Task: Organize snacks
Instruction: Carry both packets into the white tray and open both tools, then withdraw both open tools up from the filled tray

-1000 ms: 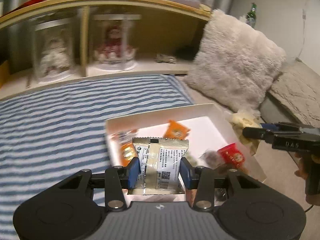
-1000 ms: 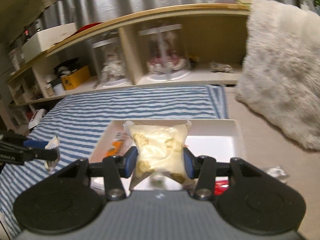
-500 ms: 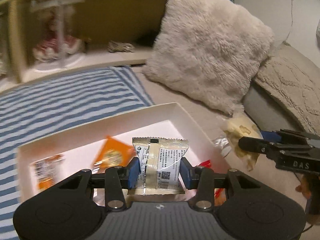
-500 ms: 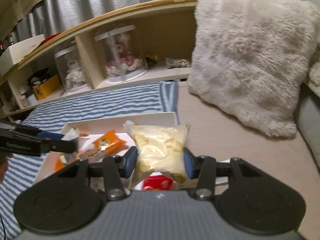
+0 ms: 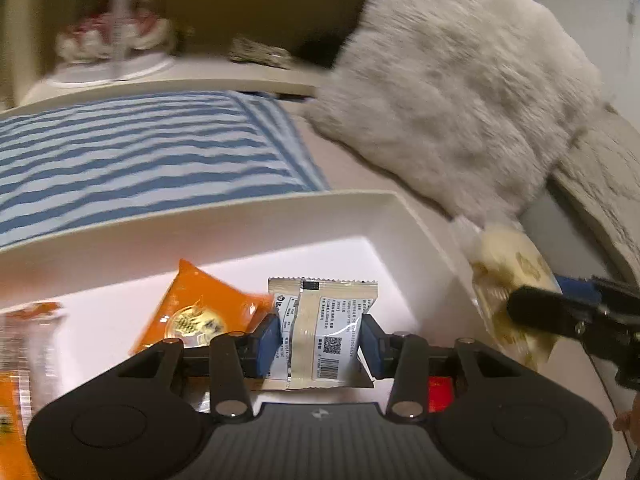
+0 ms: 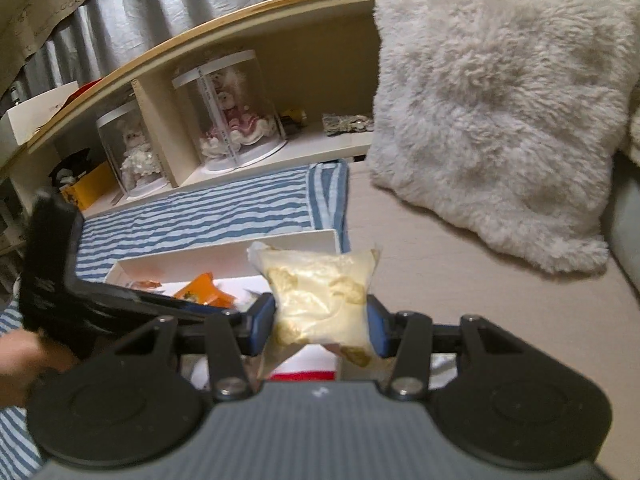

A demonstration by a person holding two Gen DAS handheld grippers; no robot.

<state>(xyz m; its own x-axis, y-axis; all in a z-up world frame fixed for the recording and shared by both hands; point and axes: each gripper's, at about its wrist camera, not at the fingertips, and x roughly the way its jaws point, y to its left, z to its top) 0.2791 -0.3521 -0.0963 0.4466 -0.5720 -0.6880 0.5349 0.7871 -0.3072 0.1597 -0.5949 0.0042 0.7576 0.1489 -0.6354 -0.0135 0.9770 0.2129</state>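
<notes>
Already the white box point(image 5: 224, 224), lying on the bed, has several snacks in it: an orange packet point(image 5: 196, 312) on its floor toward the far wall, and another orange-and-clear wrapper point(image 5: 28, 344) at its left end. A red wrapper point(image 5: 440, 388) shows just beneath the near edge of the box view, half hidden by the tool, so whether it lies inside cannot be told.

Two snacks are not yet down. The left tongs point(image 5: 320, 340) are clenched on a beige packet point(image 5: 324, 328) with a printed label, held above the box floor just right of the orange packet. The right tongs point(image 6: 320, 320) are clamped on a pale yellow bag point(image 6: 320, 296) of chips, held over the near right corner of the box; in the left view that bag point(image 5: 508, 276) hangs just outside the box's right wall.

By my judgement the job is well under way but unfinished: both gripped items have to be lowered into the box and let go. Beyond the box lie the striped blanket point(image 5: 140, 152) and a fluffy pillow point(image 6: 500, 112), with a shelf point(image 6: 240, 40) behind them.
</notes>
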